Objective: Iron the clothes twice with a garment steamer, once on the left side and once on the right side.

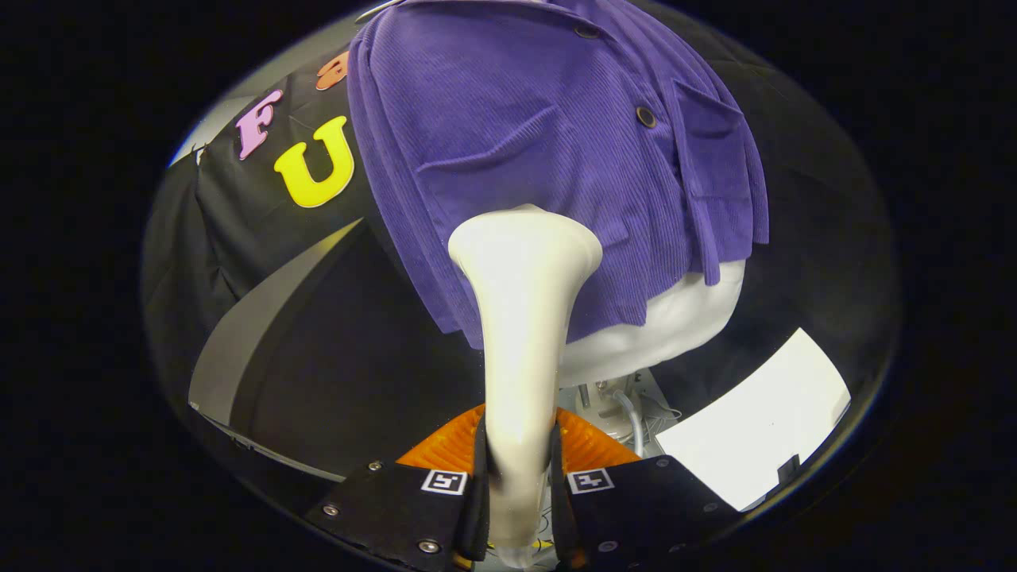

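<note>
Steamer gripped, head at the lower front of the shirt; pass count can't be judged from this frame.

The gripper (518, 485) is clenched on the steamer (520, 318): both fingers (413, 516) press its cream handle, which runs up between them and flares into a wide, smooth, glossy plastic head. The head sits at or just off the purple shirt (508, 135), low on its front, roughly mid-width; contact unclear. The shirt is ribbed corduroy-like cloth with dark round buttons (646, 117) and a patch pocket (707, 151), draped over a white, rounded mannequin (683, 318) on a stand. An orange ribbed part (445, 449) lies behind the fingers. Which side is being done, or what's left, I can't tell.
</note>
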Demonstrator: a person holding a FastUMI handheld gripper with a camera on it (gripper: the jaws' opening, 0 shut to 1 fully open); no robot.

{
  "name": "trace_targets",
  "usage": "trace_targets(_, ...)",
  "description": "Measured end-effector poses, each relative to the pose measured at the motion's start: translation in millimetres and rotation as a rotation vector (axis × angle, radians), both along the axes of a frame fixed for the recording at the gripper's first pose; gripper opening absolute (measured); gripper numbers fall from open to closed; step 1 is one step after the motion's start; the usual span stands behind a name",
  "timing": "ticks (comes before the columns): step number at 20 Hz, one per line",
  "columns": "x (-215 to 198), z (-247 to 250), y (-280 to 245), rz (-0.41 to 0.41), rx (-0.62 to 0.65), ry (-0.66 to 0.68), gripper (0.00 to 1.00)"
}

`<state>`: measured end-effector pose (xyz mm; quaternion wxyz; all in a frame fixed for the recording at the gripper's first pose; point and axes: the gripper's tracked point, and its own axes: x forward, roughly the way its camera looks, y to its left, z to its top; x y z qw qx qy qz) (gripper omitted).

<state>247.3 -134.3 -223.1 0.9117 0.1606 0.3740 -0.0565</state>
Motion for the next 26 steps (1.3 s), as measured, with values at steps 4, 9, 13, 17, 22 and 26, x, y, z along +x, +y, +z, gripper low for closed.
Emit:
trace_targets(4,-16.6,-46.6,-4.8,-0.011,0.017,0.095,0.32)
trace_targets(9,-31.5,-35.7,-6.1,-0.026,0.073,0.056,0.32)
trace_targets(13,-29.6,48.9,-19.8,-0.033,0.074,-0.186,0.31)
trace_targets(17,-41.6,140.4,-38.8,-0.041,0.026,-0.37,0.31)
trace_targets(22,-49.1,229.0,-50.0,-0.039,-0.012,-0.535,0.31)
trace_targets(26,-34.3,296.0,-55.6,-0.035,-0.045,-0.659,0.31)
